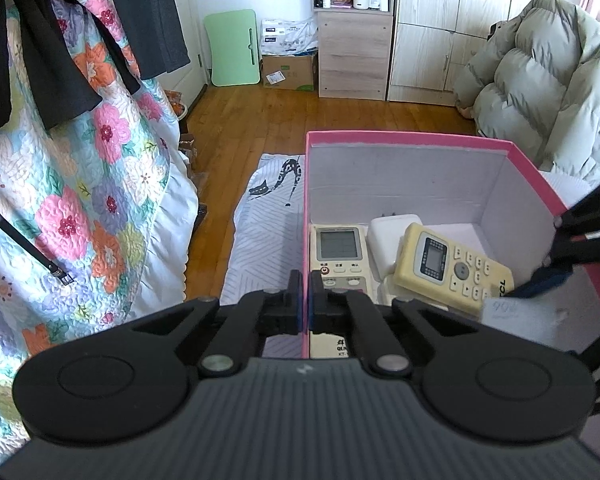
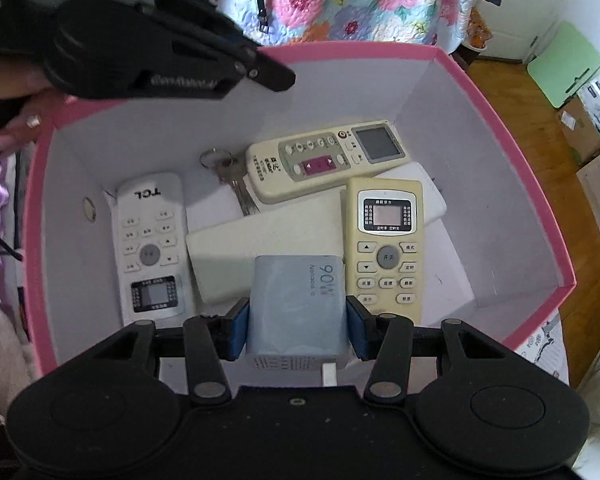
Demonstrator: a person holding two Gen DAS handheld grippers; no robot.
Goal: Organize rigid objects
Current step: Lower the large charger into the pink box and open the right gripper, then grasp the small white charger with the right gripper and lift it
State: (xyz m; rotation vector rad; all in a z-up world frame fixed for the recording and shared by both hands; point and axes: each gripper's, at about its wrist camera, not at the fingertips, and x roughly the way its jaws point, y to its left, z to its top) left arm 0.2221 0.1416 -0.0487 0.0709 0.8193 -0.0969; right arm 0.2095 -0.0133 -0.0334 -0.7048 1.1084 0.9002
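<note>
A pink box (image 2: 512, 184) with a white inside holds a white TCL remote (image 2: 150, 240), a cream remote with a pink button (image 2: 324, 160), a yellow remote (image 2: 384, 240), a white flat block (image 2: 260, 248) and keys (image 2: 228, 176). My right gripper (image 2: 298, 324) is shut on a pale blue 90W charger (image 2: 296, 304) and holds it above the box's contents. My left gripper (image 1: 305, 304) is shut on the box's left wall (image 1: 306, 200). In the left wrist view the yellow remote (image 1: 452, 268) and the charger (image 1: 516, 316) show inside the box.
A flowered quilt (image 1: 80, 200) hangs at the left. A cat-print cloth (image 1: 268, 220) lies under the box on a wood floor (image 1: 260, 120). A puffy coat (image 1: 540, 80), a shelf cabinet (image 1: 354, 40) and a cardboard carton (image 1: 288, 72) stand behind.
</note>
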